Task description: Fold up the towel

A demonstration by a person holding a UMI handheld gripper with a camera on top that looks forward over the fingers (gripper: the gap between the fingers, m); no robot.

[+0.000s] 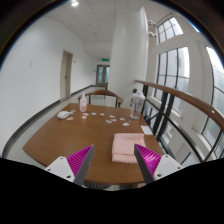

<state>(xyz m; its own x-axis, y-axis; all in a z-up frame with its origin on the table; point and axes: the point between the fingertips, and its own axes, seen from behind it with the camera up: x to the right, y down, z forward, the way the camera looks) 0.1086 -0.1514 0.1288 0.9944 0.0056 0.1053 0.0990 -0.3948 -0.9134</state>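
Tongs agape before towel

Soft pink cloth towel on smooth wooden table.

The hand-held gripper hangs with fingers apart over the surface's near edge. Bare wood lies ahead and along the left side. The folded towel blocks the right near corner; bottles and small items crowd the far edge.
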